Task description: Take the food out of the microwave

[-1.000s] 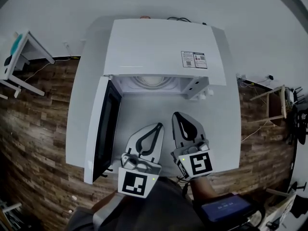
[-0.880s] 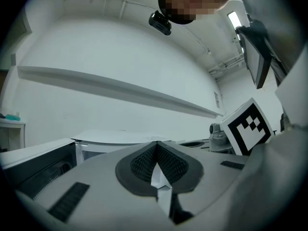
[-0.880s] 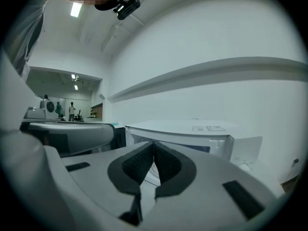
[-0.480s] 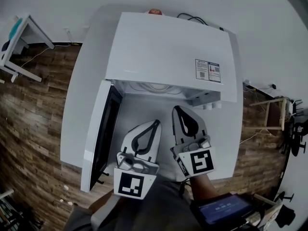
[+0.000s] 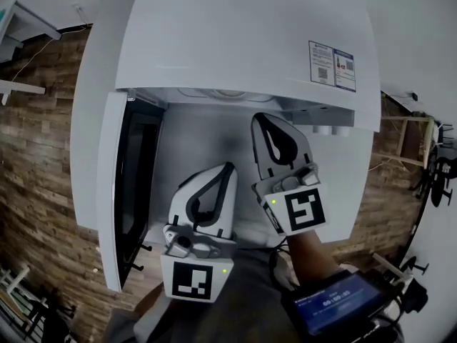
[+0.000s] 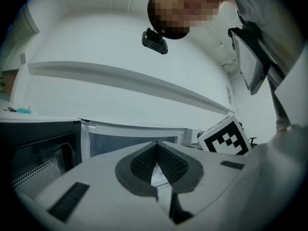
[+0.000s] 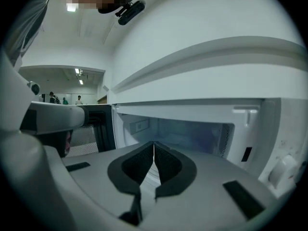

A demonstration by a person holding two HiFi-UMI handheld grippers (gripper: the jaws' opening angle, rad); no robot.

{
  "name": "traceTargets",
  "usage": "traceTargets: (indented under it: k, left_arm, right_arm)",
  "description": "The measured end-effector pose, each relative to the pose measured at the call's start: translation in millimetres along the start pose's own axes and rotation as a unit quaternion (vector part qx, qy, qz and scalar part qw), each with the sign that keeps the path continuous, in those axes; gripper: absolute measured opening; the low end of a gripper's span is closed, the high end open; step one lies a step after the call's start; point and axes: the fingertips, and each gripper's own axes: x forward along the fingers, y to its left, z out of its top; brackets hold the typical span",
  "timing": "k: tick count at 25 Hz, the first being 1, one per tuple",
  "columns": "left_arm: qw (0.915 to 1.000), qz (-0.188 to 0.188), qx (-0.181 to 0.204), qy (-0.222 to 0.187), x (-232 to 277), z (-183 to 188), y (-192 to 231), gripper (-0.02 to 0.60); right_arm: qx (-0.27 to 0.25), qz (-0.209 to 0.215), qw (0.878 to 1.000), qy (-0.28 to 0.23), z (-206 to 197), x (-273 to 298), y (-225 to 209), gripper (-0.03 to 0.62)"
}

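the right gripper view is looking straight into the lit cavity [image 7: 192, 131] of the open microwave [image 5: 235, 41], which the head view is hiding under the oven's white top; the food is not showing clearly in any view. over the tabletop [image 5: 187, 131], the left tongs [image 5: 227, 168] and right tongs [image 5: 258, 118], both closed and empty, are pointing toward 12 o'clock, the right nearer the opening. the door [image 5: 111, 184] is standing open at 9 o'clock.
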Motion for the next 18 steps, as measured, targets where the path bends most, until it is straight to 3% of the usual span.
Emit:
traceTargets:
  k: [10,13,14,18]
  left_arm:
    - [0.9995,0.026,0.015,-0.002,16.5,-14.0,22.4,0.006]
    - [0.9995,0.031,0.01,0.002,19.9,-21.1,27.3,0.006]
    - [0.9994,0.033,0.009,0.003,19.9,-22.6,27.9,0.006]
    - [0.9993,0.036,0.005,0.011,17.0,-28.6,27.7,0.006]
  right_arm:
    - [0.008,0.007,1.0,0.008,-30.1,32.4,-2.4,0.012]
    - [0.007,0.011,1.0,0.008,-38.3,38.3,-2.3,0.04]
    - [0.007,0.013,1.0,0.008,-40.1,40.4,-2.1,0.068]
    - [0.004,0.017,1.0,0.009,-45.5,51.3,-1.3,0.281]
